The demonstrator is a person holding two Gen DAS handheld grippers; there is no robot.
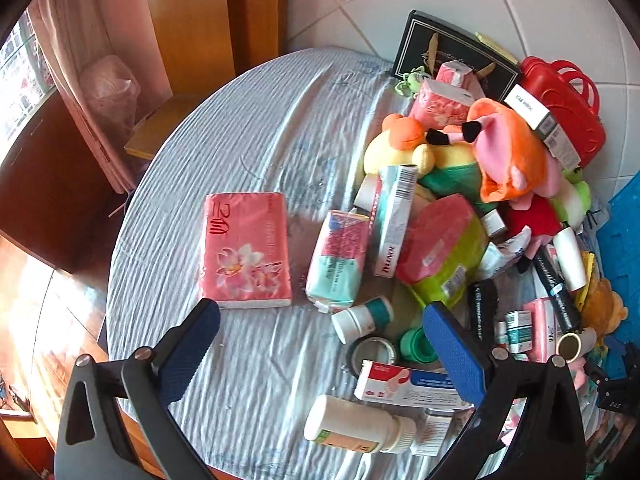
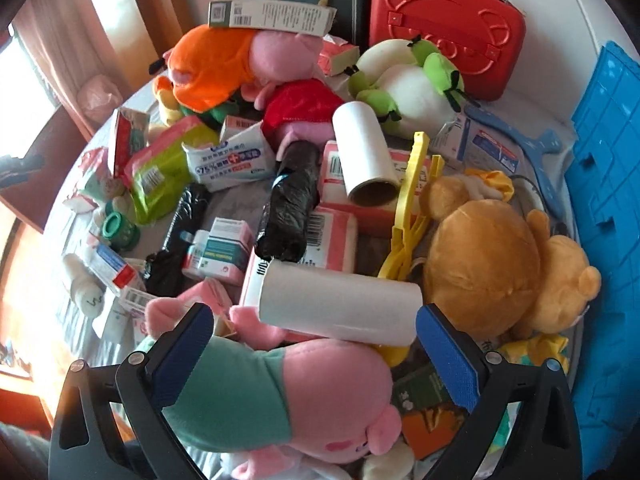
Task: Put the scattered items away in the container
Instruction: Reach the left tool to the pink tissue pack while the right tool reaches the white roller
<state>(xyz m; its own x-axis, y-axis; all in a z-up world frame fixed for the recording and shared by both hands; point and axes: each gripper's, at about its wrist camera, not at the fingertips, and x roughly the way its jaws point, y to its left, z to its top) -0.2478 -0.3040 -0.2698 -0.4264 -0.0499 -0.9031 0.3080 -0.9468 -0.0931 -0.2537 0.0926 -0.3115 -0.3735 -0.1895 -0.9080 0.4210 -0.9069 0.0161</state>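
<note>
A round table with a pale blue cloth carries a heap of scattered items. My left gripper is open and empty above the cloth; a pink tissue pack lies just beyond its left finger, and a small white bottle and a tape roll lie between its fingers. My right gripper is open over a pink plush pig in a green shirt and a white paper roll, gripping neither. A blue plastic container stands at the right edge.
The heap holds a red toy case, a brown teddy bear, an orange-pink plush, a green-and-white plush, black bag rolls, yellow tongs, medicine boxes and a large white bottle. A wooden chair stands beyond the table.
</note>
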